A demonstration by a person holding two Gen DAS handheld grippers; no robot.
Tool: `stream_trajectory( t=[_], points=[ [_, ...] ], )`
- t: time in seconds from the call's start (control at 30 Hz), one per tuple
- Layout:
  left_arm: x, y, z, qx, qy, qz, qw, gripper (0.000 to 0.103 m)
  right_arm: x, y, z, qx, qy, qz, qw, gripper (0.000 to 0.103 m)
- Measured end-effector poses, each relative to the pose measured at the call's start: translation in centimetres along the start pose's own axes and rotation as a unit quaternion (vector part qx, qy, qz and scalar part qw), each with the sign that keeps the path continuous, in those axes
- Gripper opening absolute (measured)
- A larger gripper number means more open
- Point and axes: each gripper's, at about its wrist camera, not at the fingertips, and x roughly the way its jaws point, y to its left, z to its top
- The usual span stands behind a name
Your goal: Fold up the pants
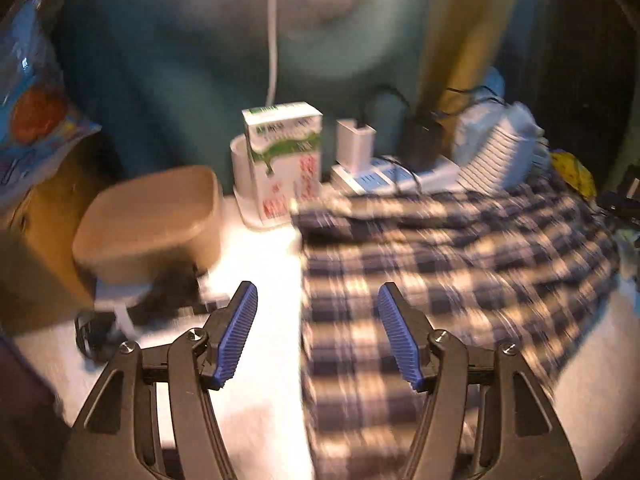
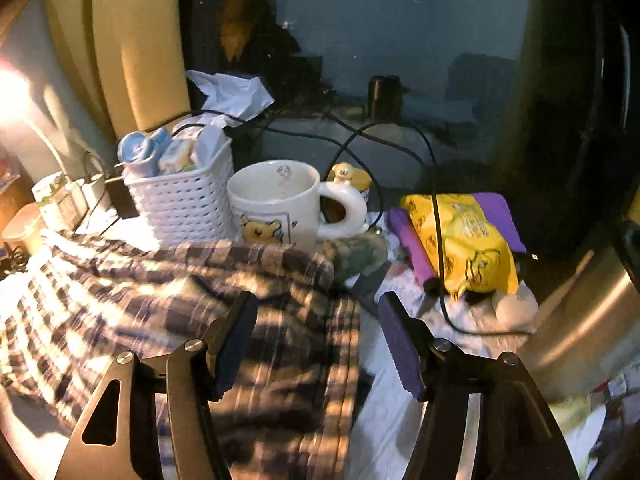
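Both grippers are angled down at the table with their jaws spread wide and nothing pinched between the pads. The left gripper (image 1: pixel 318 294) has its 2 blue ribbed pads (image 1: pixel 240 330) well apart, clear of everything under them. Same deal with the right gripper (image 2: pixel 318 304): dark pads (image 2: pixel 400 344) splayed out, gripping nothing.
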Motion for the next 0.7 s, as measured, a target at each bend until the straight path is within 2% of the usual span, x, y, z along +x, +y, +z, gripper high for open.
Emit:
stream_trajectory(
  t=[0.33, 0.5, 0.57, 0.7],
  points=[
    [-4.0, -5.6, -6.2, 0.009, 0.014, -0.067, 0.9976, 0.063, -4.6, 2.0, -5.0, 0.008, 0.019, 0.026, 0.999, 0.066],
    [-3.8, -9.1, -7.7, 0.001, 0.029, -0.125, 0.9917, 0.063, -6.0, 3.4, -7.2, 0.002, 0.029, 0.034, 0.999, 0.066],
    [-3.5, -9.8, -7.8, -0.017, 0.035, -0.149, 0.9881, 0.063, -6.2, 3.6, -7.7, 0.002, 0.033, 0.036, 0.999, 0.066],
    [-1.9, -9.8, -7.6, -0.082, 0.062, -0.166, 0.9807, 0.063, -6.9, 3.7, -8.8, 0.005, 0.036, 0.042, 0.998, 0.066]
  ],
)
